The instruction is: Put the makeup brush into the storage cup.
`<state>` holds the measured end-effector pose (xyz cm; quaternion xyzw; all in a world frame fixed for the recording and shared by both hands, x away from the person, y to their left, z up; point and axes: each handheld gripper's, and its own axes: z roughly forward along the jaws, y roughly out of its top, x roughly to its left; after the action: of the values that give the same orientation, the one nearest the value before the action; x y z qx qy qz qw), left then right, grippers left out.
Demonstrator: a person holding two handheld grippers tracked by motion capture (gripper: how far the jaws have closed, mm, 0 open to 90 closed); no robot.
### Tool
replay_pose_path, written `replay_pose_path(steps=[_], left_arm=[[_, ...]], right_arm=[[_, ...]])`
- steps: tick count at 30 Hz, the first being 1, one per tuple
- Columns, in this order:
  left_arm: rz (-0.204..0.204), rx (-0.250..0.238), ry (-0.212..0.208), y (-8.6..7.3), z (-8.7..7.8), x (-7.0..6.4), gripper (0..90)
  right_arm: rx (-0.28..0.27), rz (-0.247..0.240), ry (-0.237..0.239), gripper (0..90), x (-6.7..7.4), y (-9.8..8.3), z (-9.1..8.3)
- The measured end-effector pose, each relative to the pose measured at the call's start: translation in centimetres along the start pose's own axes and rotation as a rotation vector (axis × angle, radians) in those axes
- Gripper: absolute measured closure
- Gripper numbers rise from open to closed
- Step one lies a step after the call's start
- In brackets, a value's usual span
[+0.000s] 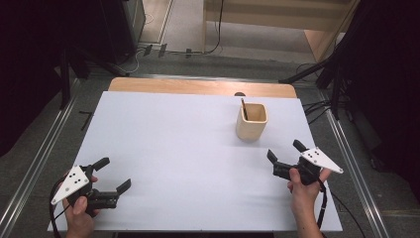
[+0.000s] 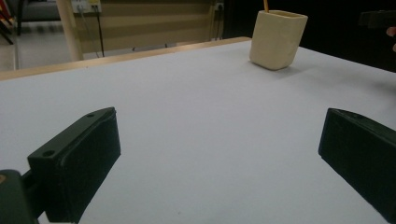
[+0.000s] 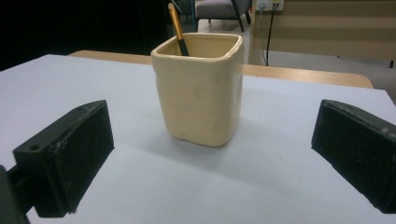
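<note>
- Our cream cup point(image 1: 251, 121) stands upright on the white table point(image 1: 168, 148), toward its far right, with a pencil or thin brush point(image 1: 244, 108) leaning inside; which of the two it is we cannot quite tell.
- Our right gripper point(image 1: 286, 154) sits near the cup on our side of it, jaws spread as wide as they go, nothing between them, aimed at the cup.
- Our left gripper point(image 1: 112, 173) rests low at the near left, well apart from the cup, jaws wide and empty.
- Risk, as we judge it: one jaw could nudge the cup's wall before the other arrives, sliding or tipping it and spilling the stick.
- A grip high on the rim could also pinch the leaning stick.
- Both forearms come in from the near edge, hands wrapped around the gripper bodies.
</note>
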<state>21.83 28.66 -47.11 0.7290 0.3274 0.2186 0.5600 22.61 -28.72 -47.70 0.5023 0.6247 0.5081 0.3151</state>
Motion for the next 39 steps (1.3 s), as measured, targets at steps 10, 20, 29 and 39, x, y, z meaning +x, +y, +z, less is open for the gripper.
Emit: replay_pose_path(steps=[10, 20, 29, 39], left_arm=[[0.002, -0.003, 0.001, 0.0, -0.1, 0.1, 0.0], [0.007, 0.002, 0.002, 0.0, 0.0, 0.1, 0.0], [0.008, 0.003, 0.0, 0.0, 0.0, 0.0, 0.0], [0.011, 0.003, 0.003, 0.0, 0.0, 0.0, 0.0]], right_arm=[[0.019, -0.015, 0.002, 0.0, 0.2, -1.3, -1.9], [0.018, 0.012, -0.002, 0.0, -0.6, -2.3, -4.3], [0.042, -0.012, 0.008, 0.0, -0.5, -3.2, -5.8], [0.054, 0.0, 0.011, 0.0, -0.9, -4.0, -7.2]])
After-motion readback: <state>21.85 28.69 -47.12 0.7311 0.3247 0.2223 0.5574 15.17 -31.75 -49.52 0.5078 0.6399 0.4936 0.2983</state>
